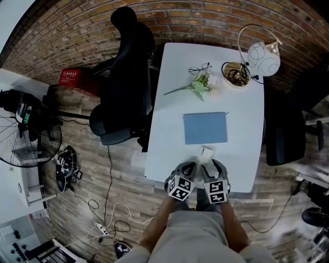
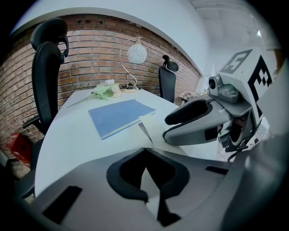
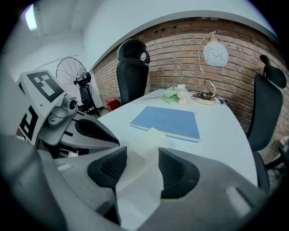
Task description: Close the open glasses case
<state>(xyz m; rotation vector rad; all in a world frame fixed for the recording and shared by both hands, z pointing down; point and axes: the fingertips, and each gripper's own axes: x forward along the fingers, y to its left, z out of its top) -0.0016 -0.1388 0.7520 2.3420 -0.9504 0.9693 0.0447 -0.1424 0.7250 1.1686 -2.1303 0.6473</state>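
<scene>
Right now your glasses case (image 1: 206,152) sits on the white table (image 1: 241,128), just on your side of the blue notebook (image 1: 205,128). Your right gripper (image 3: 142,155) has its jaws apart, with the pale case between them. Your left gripper (image 2: 145,150) has its jaw tips together beside the case. Beyond the notebook lie flowers (image 1: 200,85), spectacles (image 1: 199,68) and a lamp (image 1: 263,57), before a brick wall (image 1: 205,15). Left of it a black chair (image 1: 126,77) stands on plank floor (image 1: 103,169).

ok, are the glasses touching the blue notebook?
Apart. The head view shows the glasses lying well beyond the blue notebook, with the flower sprig and a strip of white table between them.
</scene>
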